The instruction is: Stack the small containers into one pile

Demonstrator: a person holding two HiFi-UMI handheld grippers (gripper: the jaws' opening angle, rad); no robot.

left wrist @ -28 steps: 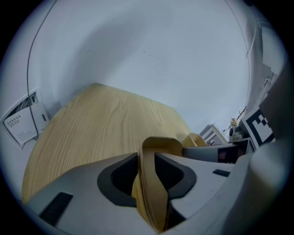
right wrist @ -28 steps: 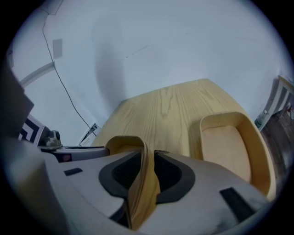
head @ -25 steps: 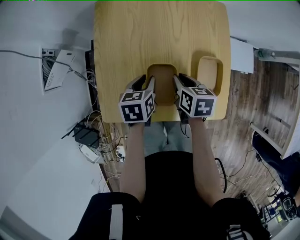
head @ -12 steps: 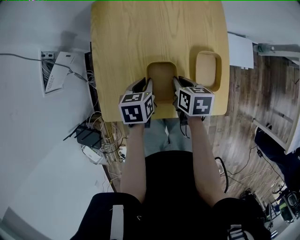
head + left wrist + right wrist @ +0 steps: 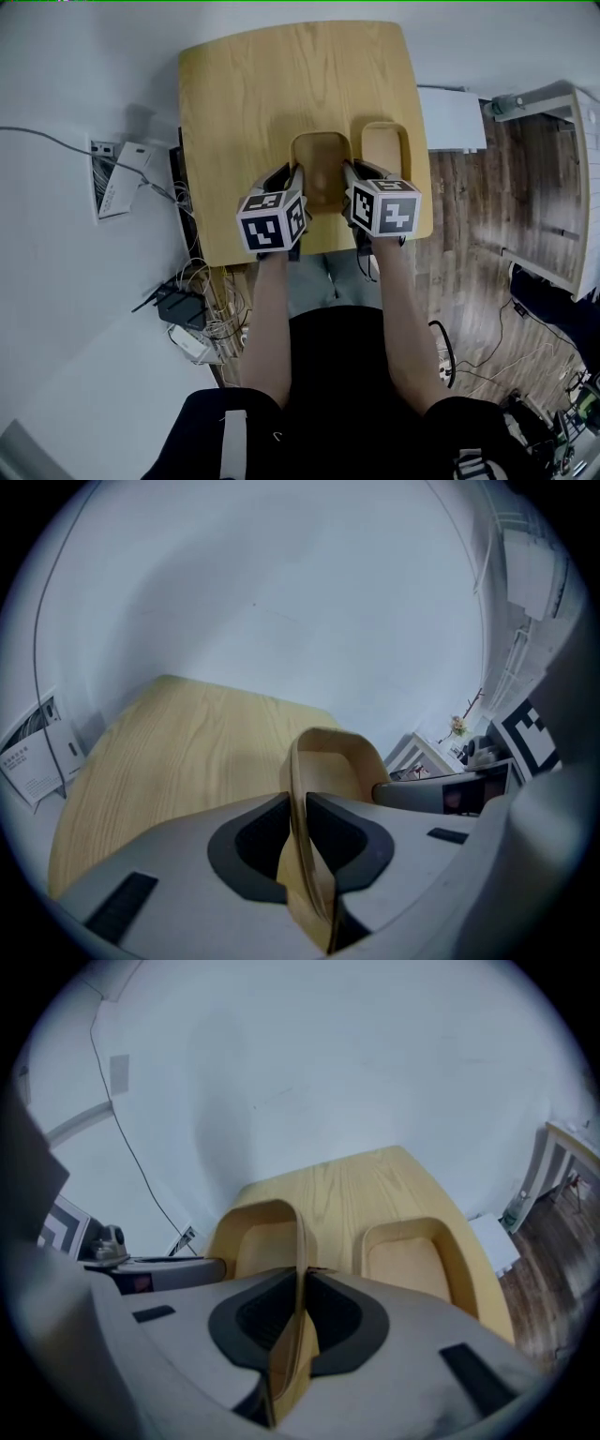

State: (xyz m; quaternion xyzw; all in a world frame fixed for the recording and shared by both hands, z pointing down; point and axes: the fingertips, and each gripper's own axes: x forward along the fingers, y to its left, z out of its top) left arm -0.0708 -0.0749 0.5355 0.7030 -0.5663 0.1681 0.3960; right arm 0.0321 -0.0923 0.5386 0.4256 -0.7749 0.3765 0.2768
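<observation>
Grip: left hand-held gripper (image 5: 298, 178) (jaws just closed) and right hand-held gripper (image 5: 347, 174) pinch opposite walls of light wooden rounded container (image 5: 321, 167). Keep level; seat squarely into second wooden container (image 5: 384, 150) alongside.

The left forearm (image 5: 268, 319) and the right forearm (image 5: 401, 323), both bare, reach forward side by side, nearly parallel. The left gripper (image 5: 294, 176) and the right gripper (image 5: 352, 172) point forward and down, tips close together. Each clamps one side wall of the wooden container (image 5: 320, 157). The left jaws have just been closing and now pinch the left wall between them. The right jaws press on the right wall.
</observation>
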